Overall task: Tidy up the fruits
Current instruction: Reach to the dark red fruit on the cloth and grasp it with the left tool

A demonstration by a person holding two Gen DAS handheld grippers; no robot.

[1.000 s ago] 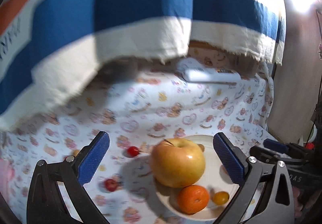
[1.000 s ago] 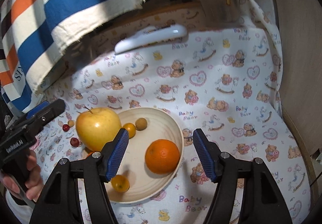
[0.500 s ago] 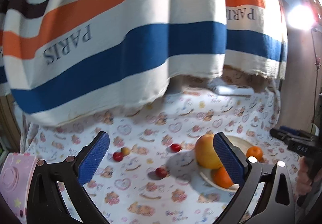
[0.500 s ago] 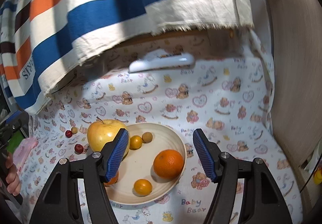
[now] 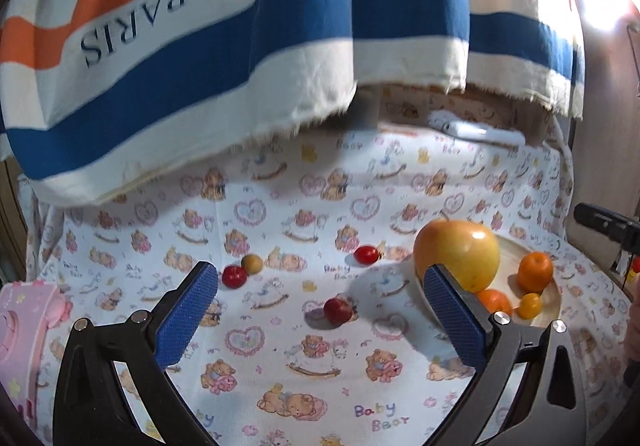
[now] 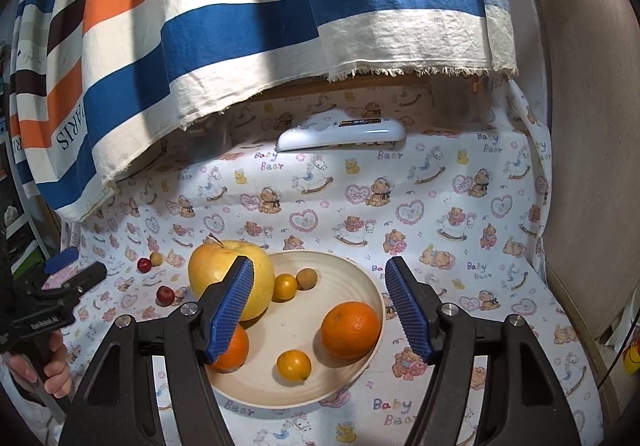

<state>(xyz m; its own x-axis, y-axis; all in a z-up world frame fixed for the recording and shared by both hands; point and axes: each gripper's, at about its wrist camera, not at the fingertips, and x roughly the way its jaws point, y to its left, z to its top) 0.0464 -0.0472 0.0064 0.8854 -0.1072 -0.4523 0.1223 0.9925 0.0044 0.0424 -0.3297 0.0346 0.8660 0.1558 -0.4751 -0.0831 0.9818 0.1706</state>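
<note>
Left gripper [image 5: 320,302] has swung left off the cream plate [image 6: 360,274]; jaws apart, empty, facing the small round red fruit [image 5: 337,310]: light, smooth, rolls, so pinch across its middle. Right gripper [image 6: 320,304] opening, empty.

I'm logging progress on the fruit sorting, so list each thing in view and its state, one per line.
Left tongs: open, empty.
Right tongs: opening, nothing between them.
Plate: upright on the cloth, holding fruit.
Apple: on the plate's left rim.
Big orange: on the plate.
Three red fruits: loose on the cloth, off the plate.
Striped towel: hanging.
</note>
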